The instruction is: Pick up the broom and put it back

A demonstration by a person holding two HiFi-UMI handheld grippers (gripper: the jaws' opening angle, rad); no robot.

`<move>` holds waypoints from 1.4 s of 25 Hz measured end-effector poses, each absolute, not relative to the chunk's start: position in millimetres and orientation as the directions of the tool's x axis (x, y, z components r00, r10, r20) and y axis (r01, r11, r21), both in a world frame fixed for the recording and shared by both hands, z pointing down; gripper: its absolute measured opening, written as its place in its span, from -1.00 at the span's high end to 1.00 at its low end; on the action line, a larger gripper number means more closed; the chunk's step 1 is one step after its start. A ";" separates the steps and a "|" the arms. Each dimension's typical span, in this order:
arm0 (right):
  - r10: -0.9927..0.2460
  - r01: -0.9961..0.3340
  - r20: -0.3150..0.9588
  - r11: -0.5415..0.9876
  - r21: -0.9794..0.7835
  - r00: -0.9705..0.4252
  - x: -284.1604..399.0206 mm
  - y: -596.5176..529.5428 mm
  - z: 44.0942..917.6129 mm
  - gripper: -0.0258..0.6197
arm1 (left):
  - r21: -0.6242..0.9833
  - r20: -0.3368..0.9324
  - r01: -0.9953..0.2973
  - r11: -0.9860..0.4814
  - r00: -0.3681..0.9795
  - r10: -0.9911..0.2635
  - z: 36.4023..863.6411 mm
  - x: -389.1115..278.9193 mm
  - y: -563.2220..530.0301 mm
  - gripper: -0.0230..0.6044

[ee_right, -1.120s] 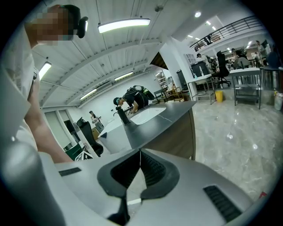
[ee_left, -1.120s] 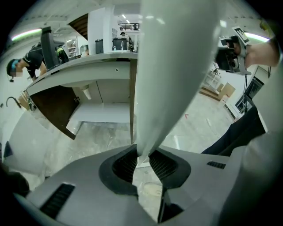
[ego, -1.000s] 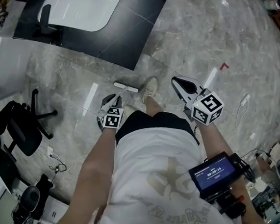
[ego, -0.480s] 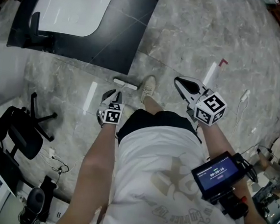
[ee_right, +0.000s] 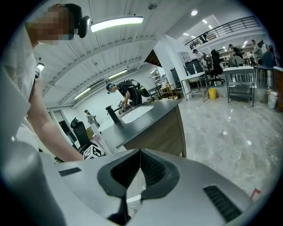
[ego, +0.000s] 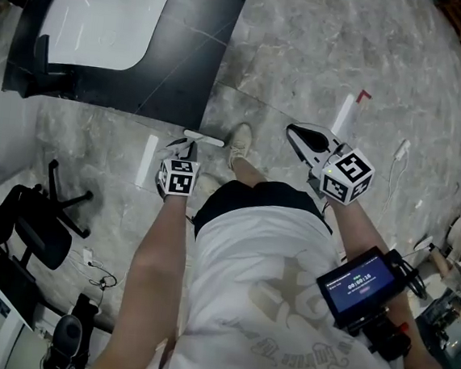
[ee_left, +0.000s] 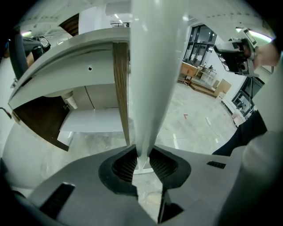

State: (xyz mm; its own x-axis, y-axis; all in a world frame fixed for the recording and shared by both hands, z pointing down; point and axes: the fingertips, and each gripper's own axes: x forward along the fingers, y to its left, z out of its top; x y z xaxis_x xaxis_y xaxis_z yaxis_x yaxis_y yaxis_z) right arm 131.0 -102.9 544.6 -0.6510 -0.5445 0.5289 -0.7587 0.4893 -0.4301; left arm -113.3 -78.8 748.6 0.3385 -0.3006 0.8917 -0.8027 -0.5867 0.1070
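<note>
The broom is a white pole [ee_left: 150,66] ending in a small white head [ego: 203,139] that rests on the marble floor just in front of my left shoe. My left gripper [ego: 184,147] points steeply down and is shut on the pole, which rises from between its ribbed pads [ee_left: 126,165] in the left gripper view. In the head view most of the pole is hidden behind the gripper's marker cube. My right gripper [ego: 298,135] hangs over the floor to the right of the shoe. Its jaws [ee_right: 140,153] meet at the tips with nothing between them.
A dark counter with a white sink [ego: 100,17] and a black tap stands ahead on the left, its wooden side panel [ee_left: 120,97] close to the broom. An office chair [ego: 44,227] and cables lie to the left. A white stick with a red tip [ego: 347,110] lies on the floor.
My left gripper has carried the broom forward, closer to the counter's edge. The right gripper has stayed where it was.
</note>
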 end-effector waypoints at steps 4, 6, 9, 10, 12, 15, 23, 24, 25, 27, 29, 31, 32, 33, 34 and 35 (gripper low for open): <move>-0.545 -0.763 0.534 0.478 -0.435 -0.646 145.8 -109.8 547.6 0.86 | 0.105 0.892 -0.787 -0.608 0.346 -0.293 750.6 -98.8 -95.8 0.63; -0.545 -0.765 0.537 0.472 -0.437 -0.644 152.4 -114.4 549.6 0.86 | 0.102 0.894 -0.776 -0.623 0.346 -0.285 751.3 -92.1 -103.1 0.63; -0.545 -0.768 0.542 0.467 -0.438 -0.640 154.6 -116.6 551.1 0.86 | 0.097 0.896 -0.765 -0.637 0.345 -0.279 751.6 -89.5 -108.0 0.63; -0.545 -0.769 0.543 0.467 -0.437 -0.639 153.4 -116.1 551.0 0.86 | 0.096 0.896 -0.763 -0.639 0.345 -0.278 751.6 -90.6 -107.9 0.63; -0.544 -0.768 0.543 0.468 -0.437 -0.640 152.2 -116.8 551.2 0.86 | 0.094 0.898 -0.760 -0.643 0.344 -0.275 752.1 -92.1 -108.1 0.63; -0.539 -0.765 0.543 0.470 -0.441 -0.644 159.0 -125.6 553.8 0.86 | 0.092 0.901 -0.760 -0.643 0.339 -0.271 753.7 -86.7 -112.5 0.63; -0.513 -0.739 0.532 0.496 -0.457 -0.674 157.8 -139.1 556.7 0.86 | 0.098 0.903 -0.779 -0.619 0.332 -0.274 750.7 -85.5 -114.0 0.56; -0.508 -0.734 0.530 0.501 -0.459 -0.679 156.5 -140.5 557.1 0.86 | 0.099 0.904 -0.781 -0.617 0.330 -0.273 749.5 -86.0 -113.0 0.55; -0.504 -0.728 0.526 0.506 -0.462 -0.685 154.6 -142.1 557.5 0.86 | 0.099 0.905 -0.782 -0.615 0.328 -0.270 748.2 -87.3 -111.6 0.54; -0.497 -0.715 0.515 0.520 -0.467 -0.698 149.3 -144.5 557.8 0.86 | 0.096 0.909 -0.786 -0.611 0.319 -0.267 743.7 -91.7 -107.5 0.53; -0.491 -0.702 0.503 0.535 -0.470 -0.711 143.5 -145.8 557.6 0.86 | 0.093 0.912 -0.795 -0.600 0.310 -0.270 737.3 -96.5 -101.8 0.53; -0.486 -0.691 0.493 0.549 -0.470 -0.722 137.4 -147.7 557.5 0.86 | 0.093 0.908 -0.813 -0.574 0.306 -0.286 730.6 -101.3 -96.4 0.53; -0.484 -0.686 0.488 0.555 -0.471 -0.726 133.8 -148.2 557.5 0.86 | 0.095 0.904 -0.826 -0.555 0.305 -0.300 726.0 -104.0 -94.3 0.53; -0.482 -0.681 0.484 0.561 -0.471 -0.731 129.7 -147.8 557.4 0.86 | 0.097 0.898 -0.841 -0.533 0.304 -0.317 720.5 -106.6 -92.5 0.53; -0.478 -0.676 0.480 0.567 -0.470 -0.735 125.1 -146.7 557.2 0.86 | 0.100 0.892 -0.854 -0.510 0.305 -0.334 714.5 -108.8 -90.6 0.53; -0.474 -0.670 0.477 0.575 -0.469 -0.740 120.2 -145.3 556.6 0.86 | 0.104 0.884 -0.864 -0.492 0.307 -0.352 708.7 -110.3 -88.7 0.53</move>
